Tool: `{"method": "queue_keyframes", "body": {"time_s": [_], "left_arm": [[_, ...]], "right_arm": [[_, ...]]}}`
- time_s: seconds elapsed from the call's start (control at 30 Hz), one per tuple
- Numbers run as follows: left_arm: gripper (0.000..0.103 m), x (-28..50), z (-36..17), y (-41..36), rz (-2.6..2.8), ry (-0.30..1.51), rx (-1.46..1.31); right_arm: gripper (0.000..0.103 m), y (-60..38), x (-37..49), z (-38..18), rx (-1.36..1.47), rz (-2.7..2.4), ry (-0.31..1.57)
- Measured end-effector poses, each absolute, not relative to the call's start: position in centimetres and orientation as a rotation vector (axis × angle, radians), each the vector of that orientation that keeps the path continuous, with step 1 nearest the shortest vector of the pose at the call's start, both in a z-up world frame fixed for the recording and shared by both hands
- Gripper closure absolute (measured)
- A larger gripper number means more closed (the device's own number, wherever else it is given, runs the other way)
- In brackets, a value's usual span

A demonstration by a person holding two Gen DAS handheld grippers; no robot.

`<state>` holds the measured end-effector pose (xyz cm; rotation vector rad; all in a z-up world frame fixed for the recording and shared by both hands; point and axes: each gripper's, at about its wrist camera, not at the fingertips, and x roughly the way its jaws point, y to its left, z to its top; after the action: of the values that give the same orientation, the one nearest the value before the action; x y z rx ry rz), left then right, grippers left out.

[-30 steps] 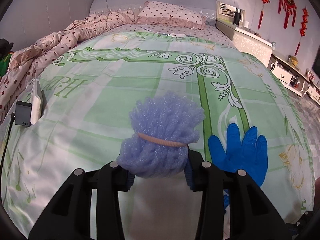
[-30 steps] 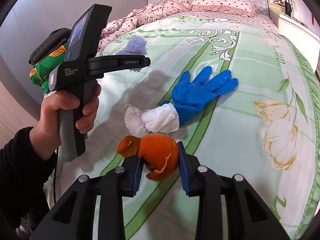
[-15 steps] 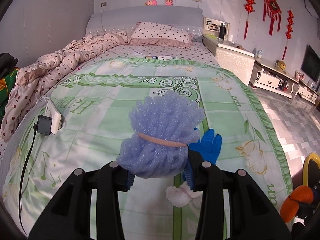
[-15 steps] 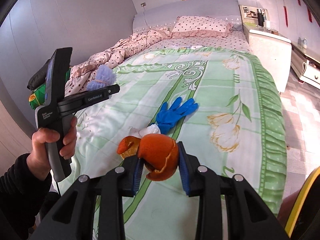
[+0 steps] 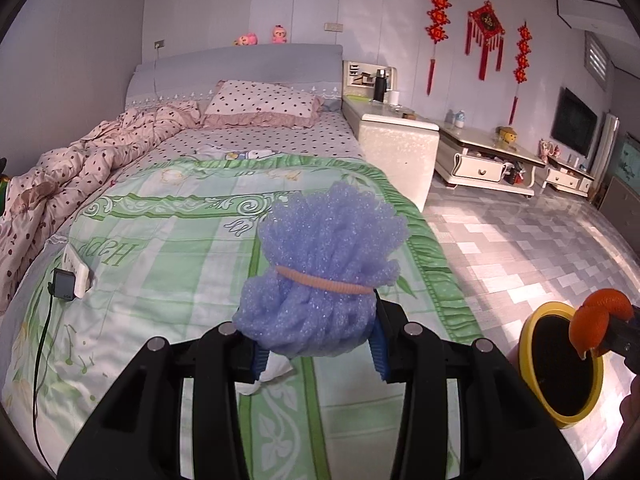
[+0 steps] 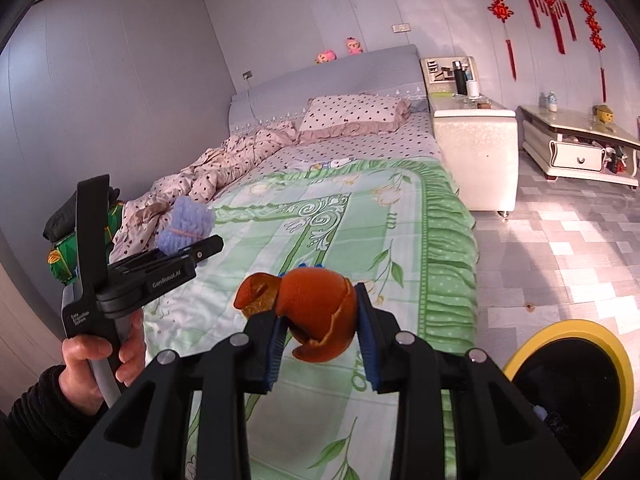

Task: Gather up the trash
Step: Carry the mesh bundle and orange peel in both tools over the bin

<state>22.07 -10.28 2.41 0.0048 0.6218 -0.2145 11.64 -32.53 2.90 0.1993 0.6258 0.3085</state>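
My left gripper (image 5: 318,354) is shut on a purple foam bundle (image 5: 324,268) tied with a tan band, held above the bed's foot end; the bundle also shows in the right wrist view (image 6: 184,228). My right gripper (image 6: 320,348) is shut on an orange peel (image 6: 316,308), which the left wrist view shows (image 5: 600,318) over the rim of a yellow trash bin (image 5: 532,392). The bin (image 6: 532,344) stands on the floor at the lower right. A white crumpled tissue (image 5: 266,378) lies on the green bedspread (image 5: 160,280) under my left gripper.
A white power strip with a black charger (image 5: 70,276) and cable lies on the bed's left side. A rumpled dotted quilt (image 5: 60,168) is at the far left. A white bedside cabinet (image 5: 396,140) and low TV cabinet (image 5: 488,160) stand right of the bed, on tiled floor (image 5: 520,240).
Both grippers have pulled back and swung right from the bed with their loads. The blue glove has dropped out of view, and the yellow bin has come into view beside the right gripper.
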Motion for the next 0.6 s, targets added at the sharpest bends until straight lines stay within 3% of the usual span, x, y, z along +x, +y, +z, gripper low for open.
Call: {"method": "queue_keyframes", "body": {"time_s": [0.3,0.6], "left_arm": [[0.065,19.1,5.1,-19.6,-0.367,0.602,0.026],[0.065,16.3,4.9,-29.2,-0.510,0.616,0.074]], "right_arm": [[0.073,-40.5,8.2,6.1,0.235,0.167,0.553],[0.073,-47.8,5.8,5.7,0.276,0.024,0.548]]}}
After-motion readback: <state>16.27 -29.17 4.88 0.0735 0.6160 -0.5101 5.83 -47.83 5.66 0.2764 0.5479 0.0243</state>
